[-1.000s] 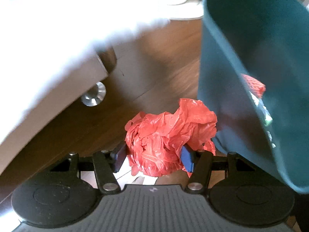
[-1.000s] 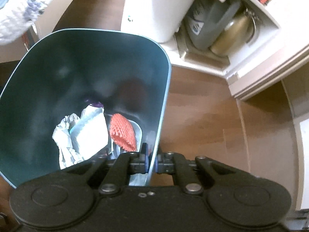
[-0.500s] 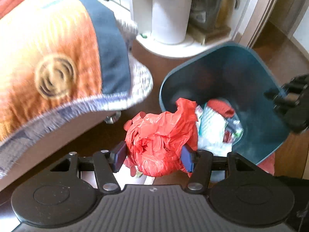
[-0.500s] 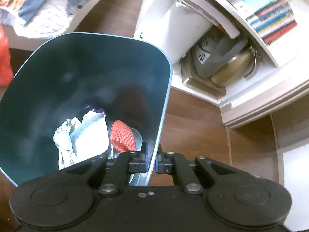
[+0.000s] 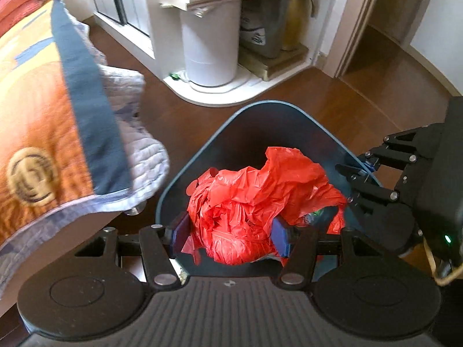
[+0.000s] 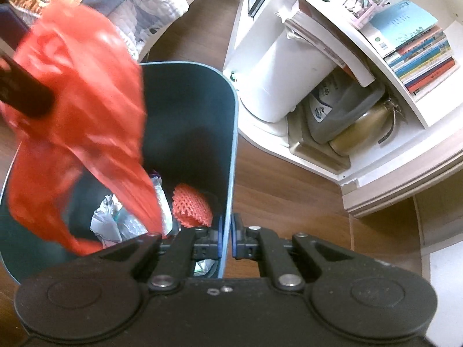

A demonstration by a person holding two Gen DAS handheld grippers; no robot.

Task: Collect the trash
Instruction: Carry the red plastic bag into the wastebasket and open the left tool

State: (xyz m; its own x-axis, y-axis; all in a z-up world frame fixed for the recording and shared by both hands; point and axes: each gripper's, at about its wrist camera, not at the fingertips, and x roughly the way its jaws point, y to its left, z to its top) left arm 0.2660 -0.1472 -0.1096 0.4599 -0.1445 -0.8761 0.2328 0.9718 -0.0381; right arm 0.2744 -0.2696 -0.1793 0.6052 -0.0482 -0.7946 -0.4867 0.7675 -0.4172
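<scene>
Above the dark teal plastic bin, rim pinched by the right claw, the left claw gripped a crumpled red plastic bag, unreleased over paper trash already inside.

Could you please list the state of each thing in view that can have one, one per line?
left gripper: shut on the red plastic bag, above the bin's opening.
red plastic bag: crumpled, held, not yet released.
right gripper: shut on the bin's rim.
teal trash bin: open-topped, partly filled.
orange foam net: lying inside the bin.
crumpled paper: lying inside the bin.
quilt: draped over the bed edge.
</scene>
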